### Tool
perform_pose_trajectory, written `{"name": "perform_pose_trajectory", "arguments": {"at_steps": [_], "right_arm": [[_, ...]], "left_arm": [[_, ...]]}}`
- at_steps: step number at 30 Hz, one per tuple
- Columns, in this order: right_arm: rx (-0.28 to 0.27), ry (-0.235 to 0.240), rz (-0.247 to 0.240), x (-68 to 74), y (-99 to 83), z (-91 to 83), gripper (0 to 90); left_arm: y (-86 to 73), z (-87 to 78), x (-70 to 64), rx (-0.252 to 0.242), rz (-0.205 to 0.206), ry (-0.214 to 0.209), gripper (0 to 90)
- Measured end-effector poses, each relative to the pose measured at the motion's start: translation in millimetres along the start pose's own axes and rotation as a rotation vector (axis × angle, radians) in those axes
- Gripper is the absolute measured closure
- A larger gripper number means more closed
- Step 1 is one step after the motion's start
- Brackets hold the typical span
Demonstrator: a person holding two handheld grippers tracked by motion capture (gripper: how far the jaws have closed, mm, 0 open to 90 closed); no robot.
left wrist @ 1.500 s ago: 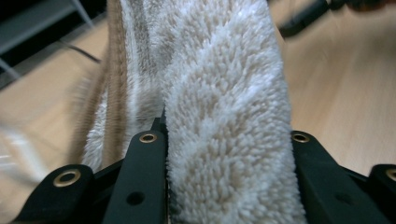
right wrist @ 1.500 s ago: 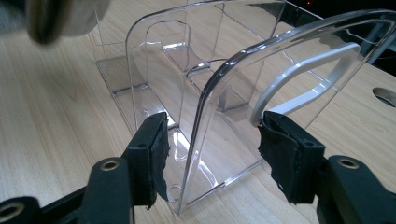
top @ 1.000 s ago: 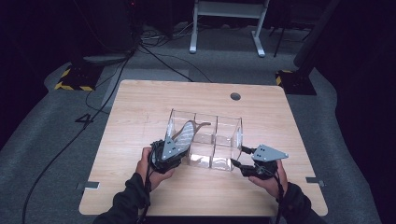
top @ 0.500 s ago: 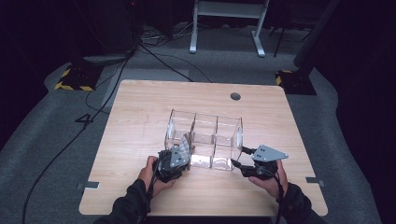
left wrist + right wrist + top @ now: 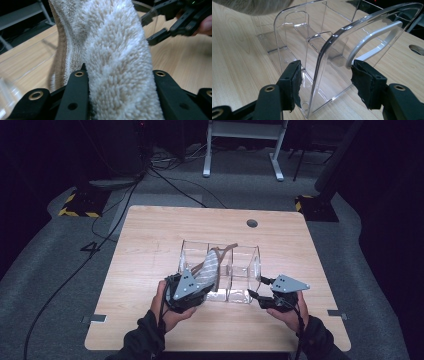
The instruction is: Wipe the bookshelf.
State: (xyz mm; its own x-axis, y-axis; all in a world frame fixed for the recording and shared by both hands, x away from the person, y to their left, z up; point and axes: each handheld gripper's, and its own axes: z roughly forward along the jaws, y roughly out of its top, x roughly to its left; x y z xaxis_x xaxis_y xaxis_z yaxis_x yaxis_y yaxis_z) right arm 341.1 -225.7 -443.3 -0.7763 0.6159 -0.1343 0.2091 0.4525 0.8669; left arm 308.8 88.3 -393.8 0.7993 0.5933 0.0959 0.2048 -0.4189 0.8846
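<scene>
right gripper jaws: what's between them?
An end wall of the clear organizer stands between the right gripper's open jaws, untouched, in the right gripper view.

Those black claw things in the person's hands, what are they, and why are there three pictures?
They are grippers, hand-held pinching tools. One picture looks down from above the wooden table. The other two come from little cameras riding on each gripper.

On the table stands a clear plastic organizer with compartments. The left gripper pinches a fluffy cream sock between its jaws, over the organizer's left part. The right gripper has its jaws on either side of the organizer's end wall, with a gap, so it looks open around it, perhaps to steady the organizer.
</scene>
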Motion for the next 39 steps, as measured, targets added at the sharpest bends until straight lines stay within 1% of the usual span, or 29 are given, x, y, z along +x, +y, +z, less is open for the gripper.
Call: {"name": "perform_pose_trajectory", "arguments": {"at_steps": [1,2,4,5,7,8,10,11,12,14,15,18,19,20,23,25,30,33,35,37,39], "right_arm": [[0.000,0.000,0.000,0.2,0.1,-0.3,41.6],[0.000,0.001,-0.002,0.3,0.3,-0.8,42.2],[0.001,-0.001,-0.009,0.2,0.7,-2.0,44.3],[0.004,-0.001,-0.012,-0.2,0.8,-2.6,45.0],[0.002,0.004,-0.015,-0.3,0.8,-3.2,45.6],[0.002,0.006,-0.017,0.0,0.8,-3.2,46.0],[-0.001,0.013,-0.025,0.4,1.1,-3.3,46.3],[-0.003,0.018,-0.025,0.7,1.2,-3.4,46.2],[-0.005,0.024,-0.030,1.3,1.5,-3.4,46.3],[-0.004,0.029,-0.040,2.4,2.4,-3.1,46.4],[-0.005,0.032,-0.043,2.7,2.7,-2.9,46.4],[-0.006,0.037,-0.048,3.0,3.2,-2.8,46.5],[-0.006,0.038,-0.048,2.9,3.2,-2.8,46.6],[-0.007,0.038,-0.048,2.9,3.2,-2.8,46.6],[-0.011,0.043,-0.048,3.0,3.5,-3.5,47.0],[-0.014,0.044,-0.049,2.7,3.8,-3.8,47.0],[-0.015,0.045,-0.053,2.6,4.1,-4.4,47.6],[-0.016,0.044,-0.054,2.8,3.9,-4.4,47.6],[-0.016,0.046,-0.053,2.5,3.9,-4.6,47.8],[-0.015,0.045,-0.055,2.9,4.0,-4.7,47.8],[-0.017,0.050,-0.053,2.6,3.9,-4.7,47.9]], "left_arm": [[2.6,5.5,-2.6,0.002,0.002,-0.007,65.9],[4.2,10.4,-3.9,0.017,0.007,0.011,66.0],[6.3,19.8,-4.6,0.036,-0.009,0.027,66.2],[7.5,23.5,-5.0,0.047,-0.017,0.045,66.3],[10.4,29.9,-5.3,0.080,-0.016,0.066,66.6],[11.9,32.8,-6.0,0.099,-0.010,0.084,66.8],[14.1,37.8,-8.1,0.139,0.023,0.116,66.9],[14.5,41.9,-9.9,0.172,0.047,0.139,67.1],[13.8,45.2,-11.0,0.191,0.060,0.149,67.2],[11.4,49.6,-10.3,0.216,0.043,0.143,67.3],[9.6,51.9,-10.1,0.227,0.042,0.139,67.4],[6.6,54.8,-9.5,0.234,0.041,0.132,67.5],[5.3,55.4,-9.5,0.226,0.033,0.129,67.5],[3.5,56.2,-9.5,0.216,0.036,0.120,67.5],[-4.4,61.4,-11.8,0.214,0.029,0.095,67.6],[-8.9,64.5,-12.6,0.226,0.033,0.097,67.9],[-21.4,72.7,-13.2,0.247,0.026,0.086,68.4],[-26.6,76.1,-14.2,0.258,0.034,0.087,68.4],[-26.9,76.9,-15.0,0.258,0.040,0.100,68.3],[-25.5,75.8,-13.9,0.247,0.030,0.107,68.1],[-23.2,73.7,-12.4,0.233,0.027,0.125,67.8]]}}
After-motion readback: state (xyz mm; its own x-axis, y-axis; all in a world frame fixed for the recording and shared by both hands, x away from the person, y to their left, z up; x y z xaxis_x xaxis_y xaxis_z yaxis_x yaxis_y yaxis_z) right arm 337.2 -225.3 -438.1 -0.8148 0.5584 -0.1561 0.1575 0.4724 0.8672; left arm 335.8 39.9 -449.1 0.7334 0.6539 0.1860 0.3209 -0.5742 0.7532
